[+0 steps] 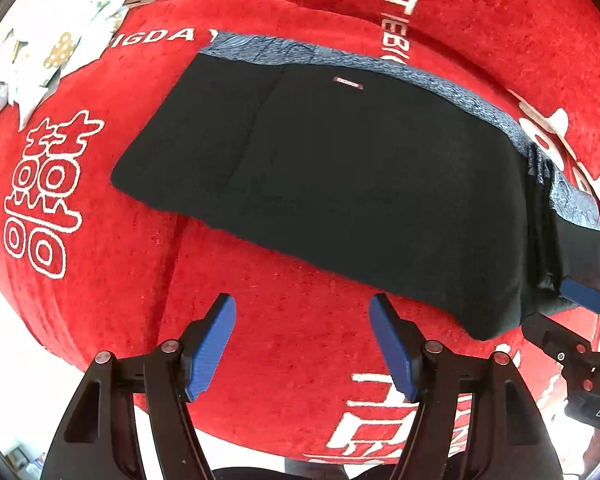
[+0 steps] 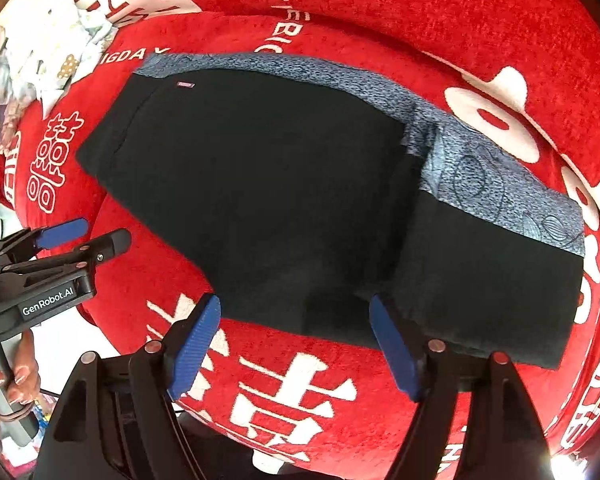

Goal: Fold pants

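Note:
The black pants (image 1: 340,184) lie folded flat on the red blanket (image 1: 284,340), and their grey-blue lining (image 1: 460,96) shows along the far edge. My left gripper (image 1: 302,344) hangs open over bare blanket just short of the pants' near edge, with nothing between its fingers. In the right wrist view the pants (image 2: 260,184) fill the middle. My right gripper (image 2: 296,320) is open above their near edge, its pads apart from the cloth. My left gripper (image 2: 88,236) appears at the left there, held by a hand (image 2: 4,384).
A white patterned cloth (image 1: 40,48) lies bunched at the far left of the blanket, also seen as the cloth (image 2: 40,40). The blanket carries large white characters (image 2: 292,392). Its near-left edge drops to a pale floor (image 1: 28,352).

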`<action>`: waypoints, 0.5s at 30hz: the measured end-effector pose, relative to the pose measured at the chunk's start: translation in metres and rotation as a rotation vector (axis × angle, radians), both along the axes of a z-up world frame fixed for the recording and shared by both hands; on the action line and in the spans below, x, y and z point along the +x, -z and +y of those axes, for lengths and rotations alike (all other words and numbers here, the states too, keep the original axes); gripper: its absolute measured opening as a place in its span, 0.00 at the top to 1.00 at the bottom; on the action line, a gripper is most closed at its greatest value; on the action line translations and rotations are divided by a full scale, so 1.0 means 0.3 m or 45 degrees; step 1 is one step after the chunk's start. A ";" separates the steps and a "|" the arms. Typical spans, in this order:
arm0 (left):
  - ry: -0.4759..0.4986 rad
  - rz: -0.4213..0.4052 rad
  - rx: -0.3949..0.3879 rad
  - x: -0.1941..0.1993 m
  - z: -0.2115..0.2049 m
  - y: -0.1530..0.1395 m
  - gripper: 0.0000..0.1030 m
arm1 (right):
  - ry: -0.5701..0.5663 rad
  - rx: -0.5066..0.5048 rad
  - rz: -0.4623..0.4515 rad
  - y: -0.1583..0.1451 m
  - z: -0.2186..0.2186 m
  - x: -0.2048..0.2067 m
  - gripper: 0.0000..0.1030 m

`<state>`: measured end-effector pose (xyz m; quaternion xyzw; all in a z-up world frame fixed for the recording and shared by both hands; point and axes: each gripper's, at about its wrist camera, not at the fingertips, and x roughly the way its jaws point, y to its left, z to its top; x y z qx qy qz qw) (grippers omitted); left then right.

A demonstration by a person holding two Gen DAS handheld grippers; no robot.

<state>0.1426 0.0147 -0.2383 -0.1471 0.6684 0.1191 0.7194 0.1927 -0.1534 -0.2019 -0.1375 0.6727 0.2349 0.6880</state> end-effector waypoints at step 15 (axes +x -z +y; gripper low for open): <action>-0.118 0.007 -0.014 -0.032 0.146 0.026 0.32 | 0.035 -0.037 0.036 0.007 0.043 0.002 0.22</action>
